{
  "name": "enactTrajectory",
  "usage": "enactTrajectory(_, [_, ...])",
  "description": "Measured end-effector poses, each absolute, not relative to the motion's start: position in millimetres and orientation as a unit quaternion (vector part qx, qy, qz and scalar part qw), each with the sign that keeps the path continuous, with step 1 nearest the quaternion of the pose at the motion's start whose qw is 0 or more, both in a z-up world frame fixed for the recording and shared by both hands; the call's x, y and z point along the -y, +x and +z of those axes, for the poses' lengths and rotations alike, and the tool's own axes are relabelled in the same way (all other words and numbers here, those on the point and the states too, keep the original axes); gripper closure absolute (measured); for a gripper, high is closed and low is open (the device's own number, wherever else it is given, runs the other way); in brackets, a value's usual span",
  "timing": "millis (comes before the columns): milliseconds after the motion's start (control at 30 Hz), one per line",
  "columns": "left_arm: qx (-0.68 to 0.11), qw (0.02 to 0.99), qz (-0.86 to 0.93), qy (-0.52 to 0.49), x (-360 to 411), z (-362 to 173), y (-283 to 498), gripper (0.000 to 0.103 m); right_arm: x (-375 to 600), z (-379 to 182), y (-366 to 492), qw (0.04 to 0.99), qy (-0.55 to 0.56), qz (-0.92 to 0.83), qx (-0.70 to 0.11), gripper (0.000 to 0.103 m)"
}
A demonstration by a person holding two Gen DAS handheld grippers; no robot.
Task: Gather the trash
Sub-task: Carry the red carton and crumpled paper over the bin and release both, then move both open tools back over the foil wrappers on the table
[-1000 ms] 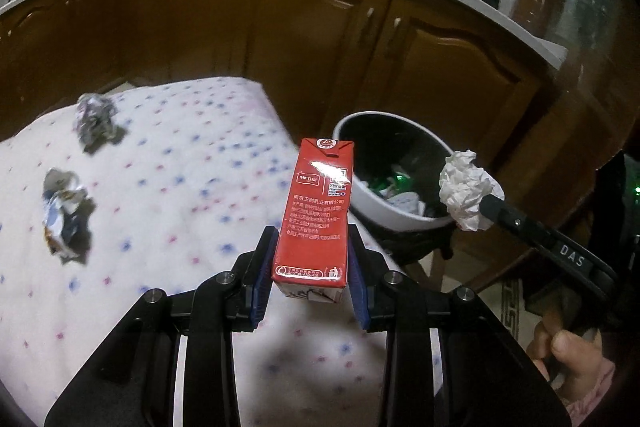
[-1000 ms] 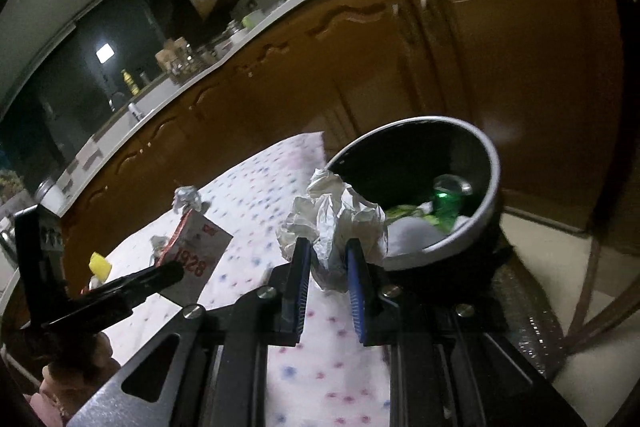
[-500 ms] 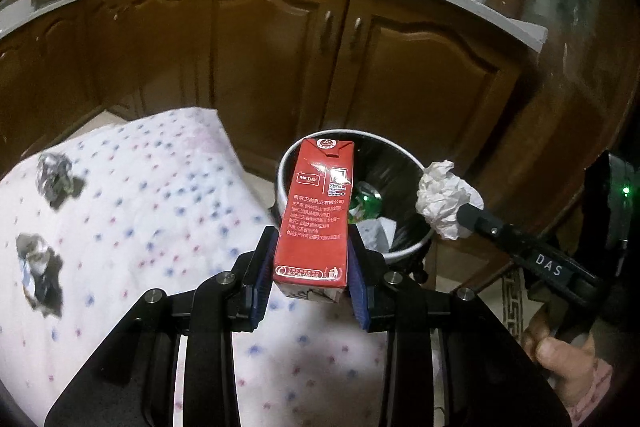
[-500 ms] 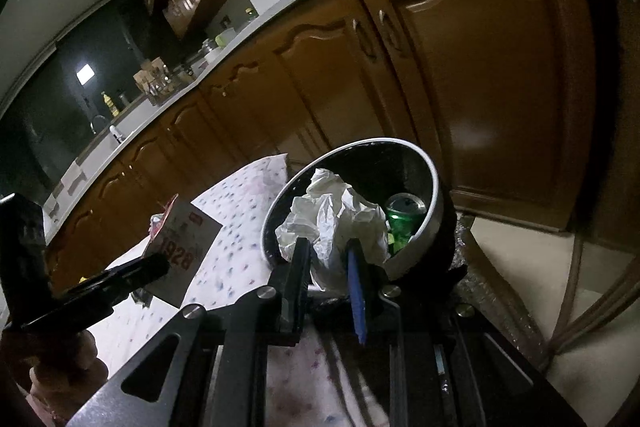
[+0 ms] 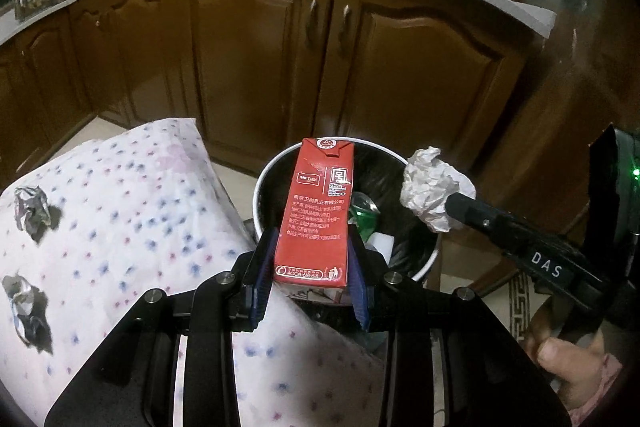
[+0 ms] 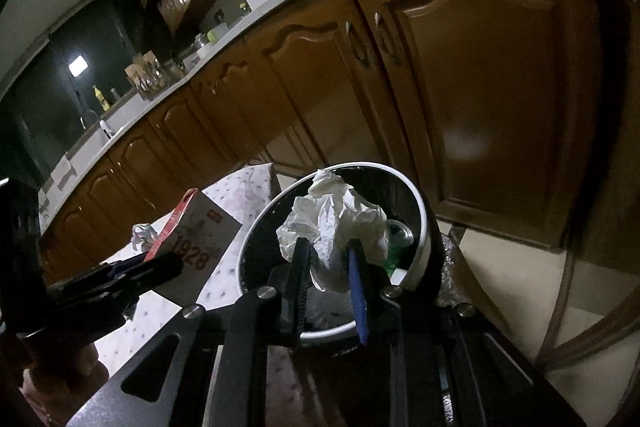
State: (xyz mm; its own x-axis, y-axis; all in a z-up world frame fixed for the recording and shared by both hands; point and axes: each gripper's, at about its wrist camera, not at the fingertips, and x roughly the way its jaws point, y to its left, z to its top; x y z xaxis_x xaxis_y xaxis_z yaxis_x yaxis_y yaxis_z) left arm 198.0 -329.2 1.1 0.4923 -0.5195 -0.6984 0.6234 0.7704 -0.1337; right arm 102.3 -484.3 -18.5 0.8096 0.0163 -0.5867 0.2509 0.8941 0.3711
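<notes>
- The left hand-held gripper (image 5: 310,281) pinches a red carton (image 5: 318,213) upright by its lower end, held over the near rim of the bin (image 5: 276,163) beside the table (image 5: 120,211).
- The right hand-held gripper (image 6: 328,281) is clamped on a crumpled white paper ball (image 6: 334,227), which hangs above the open mouth of the bin.
- A green can (image 5: 362,217) and some white scraps already lie in the bin.
- Two crumpled foil wads (image 5: 32,211) lie on the spotted cloth, well apart from the bin, not yet collected.
- Risk, as I judge it: the carton sits over the rim rather than the middle, so letting go now could tip it onto the table edge or the floor.
- The paper ball is light and could cling to a pad on release.
- Both tools crowd one opening; they might knock together.
</notes>
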Motion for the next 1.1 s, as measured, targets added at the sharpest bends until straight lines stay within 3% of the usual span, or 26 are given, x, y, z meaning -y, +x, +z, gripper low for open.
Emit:
enactTrajectory(700, [-0.42, 0.843, -0.327, 0.075, 356, -26, 230, 0.07, 496, -37, 144, 0.91, 0.214, -0.071, -0.349, 0.08])
enactTrajectory(833, [-0.422, 0.844, -0.325, 0.068, 356, -25, 233, 0.05, 496, -38, 146, 0.909, 0.218, -0.07, -0.348, 0.064])
enactTrajectory(967, [-0.416, 0.849, -0.322, 0.056, 344, -22, 229, 0.047, 498, -35, 142, 0.911, 0.226, -0.07, -0.337, 0.054])
enactTrajectory(1100, [-0.418, 0.855, -0.306, 0.027, 318, -22, 227, 0.043, 493, -32, 135, 0.912, 0.239, -0.064, -0.327, 0.051])
